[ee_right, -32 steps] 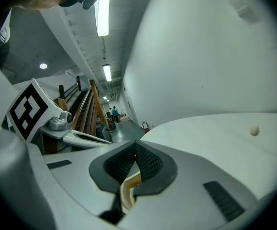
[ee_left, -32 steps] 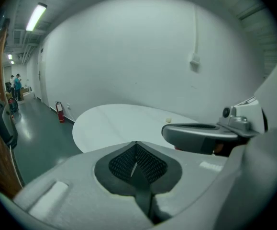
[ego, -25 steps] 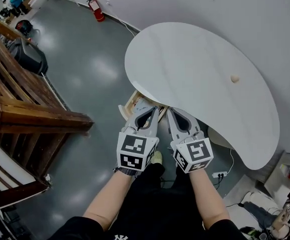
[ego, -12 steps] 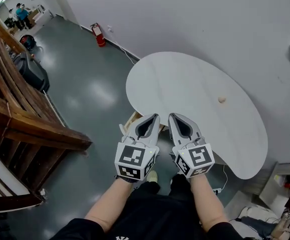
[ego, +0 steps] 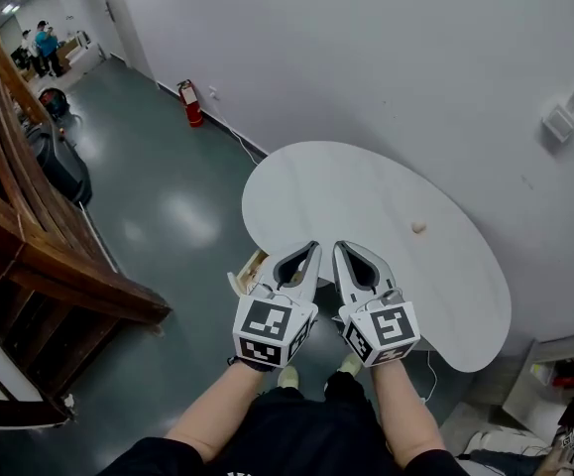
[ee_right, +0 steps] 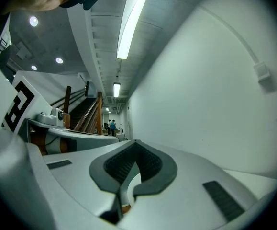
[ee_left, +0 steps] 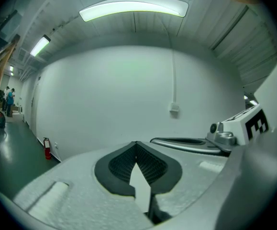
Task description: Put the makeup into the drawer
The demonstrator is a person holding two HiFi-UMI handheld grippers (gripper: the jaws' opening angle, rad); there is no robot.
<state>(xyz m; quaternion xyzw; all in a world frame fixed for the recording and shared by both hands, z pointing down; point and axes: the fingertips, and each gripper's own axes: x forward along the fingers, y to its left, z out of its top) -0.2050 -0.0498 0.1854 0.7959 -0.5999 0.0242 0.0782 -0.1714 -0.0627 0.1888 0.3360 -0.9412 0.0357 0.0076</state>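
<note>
A small round beige item [ego: 418, 227], perhaps the makeup, lies alone on the white kidney-shaped table [ego: 346, 196]. Below the table's near edge a corner of an open wooden drawer [ego: 245, 272] shows. My left gripper [ego: 311, 246] and right gripper [ego: 338, 246] hang side by side over that edge, pointing roughly level at the wall. Both are shut with nothing between the jaws. The left gripper view shows the left gripper [ee_left: 136, 143] with its pads together, and the right gripper view shows the same of the right gripper [ee_right: 135, 142]. Neither gripper view shows the table.
A wooden staircase [ego: 39, 256] fills the left side. A red fire extinguisher [ego: 193, 104] stands by the white wall, and a black bag [ego: 58, 167] sits on the grey floor. People [ego: 41, 40] stand far off. A wall box [ego: 558, 124] is mounted above the table.
Both grippers have risen together, staying shut and side by side. The head view has tilted up, so the table sits lower and smaller and more wall shows.
</note>
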